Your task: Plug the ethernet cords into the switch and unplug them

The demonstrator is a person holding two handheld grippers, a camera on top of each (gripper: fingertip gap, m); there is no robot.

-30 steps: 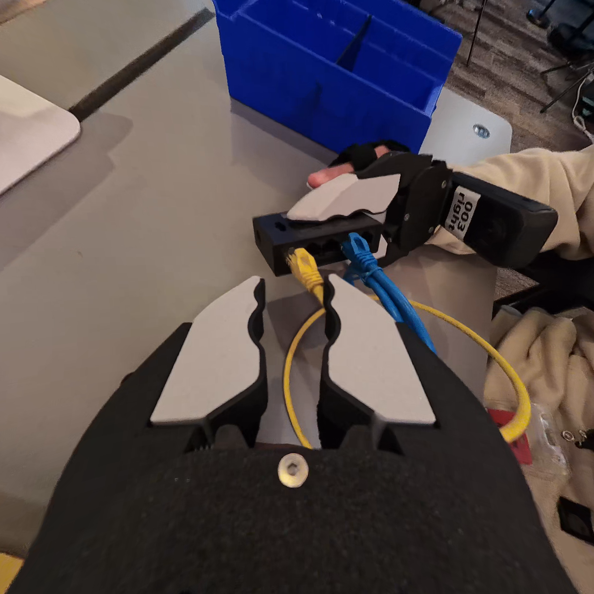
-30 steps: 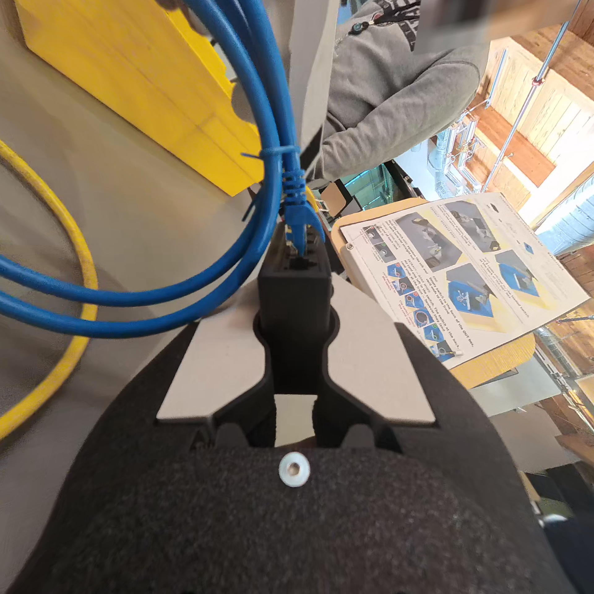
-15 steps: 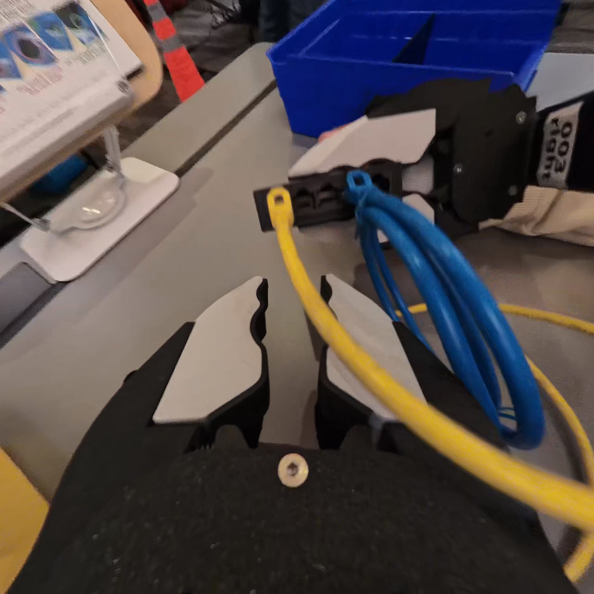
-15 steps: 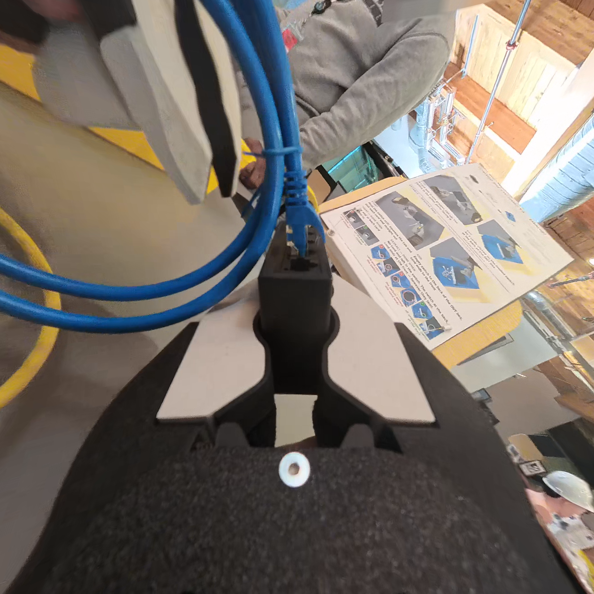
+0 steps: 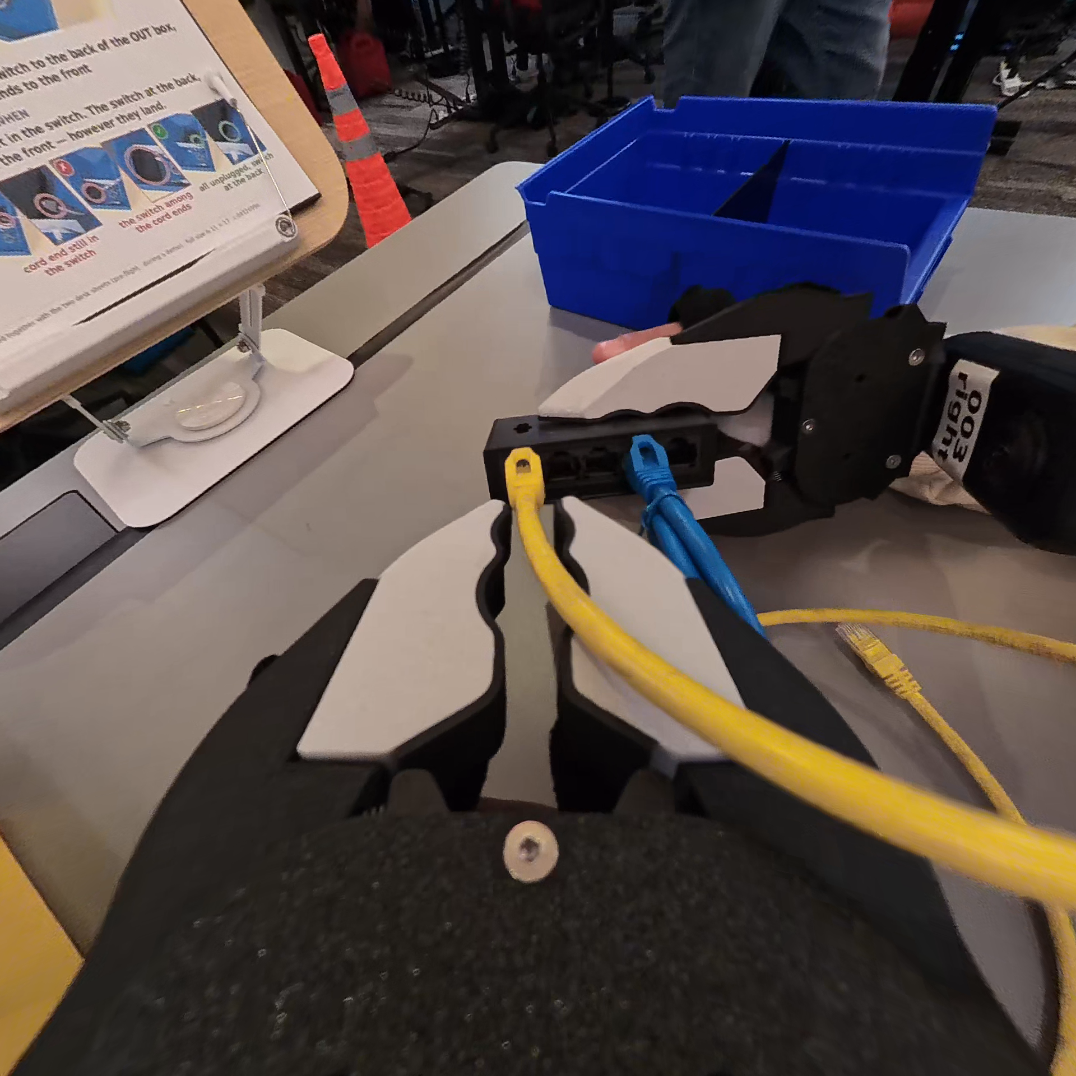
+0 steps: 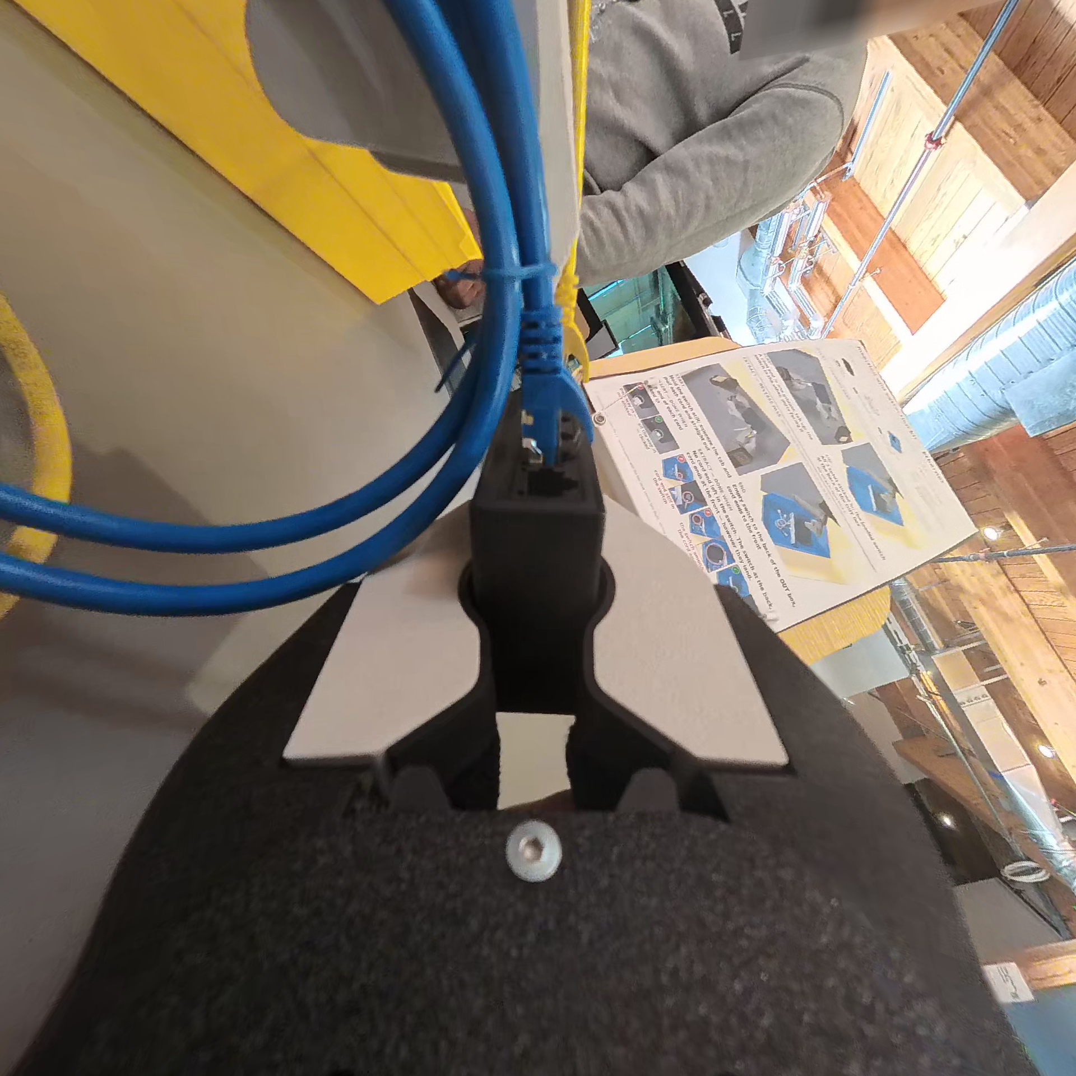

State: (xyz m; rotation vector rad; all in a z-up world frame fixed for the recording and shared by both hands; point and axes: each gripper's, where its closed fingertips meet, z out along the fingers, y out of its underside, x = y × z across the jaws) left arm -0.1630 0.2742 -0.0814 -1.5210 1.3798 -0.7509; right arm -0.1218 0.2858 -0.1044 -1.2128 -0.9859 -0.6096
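The black switch [image 5: 605, 434] is held off the grey table [image 5: 291, 582] by my right gripper [image 6: 535, 559], which is shut on its end; the switch also shows in the right wrist view [image 6: 535, 524]. A yellow plug [image 5: 524, 471] sits in the leftmost port and a blue plug [image 5: 649, 466] in a port further right. My left gripper [image 5: 531, 518] is just in front of the switch, its fingers closed in on the yellow cord [image 5: 640, 658] right behind the plug. The bundled blue cord [image 6: 291, 524] hangs down to the table.
The yellow cord's free plug [image 5: 873, 652] lies on the table to the right. A blue divided bin [image 5: 728, 262] stands behind the switch. An instruction board on a stand [image 5: 145, 174] is at the left. A yellow block [image 6: 262, 145] lies near me. A person in grey [image 6: 698, 116] is nearby.
My left gripper has moved up to the switch and its fingers have narrowed around the yellow cord. The right gripper still holds the switch, now lower and closer.
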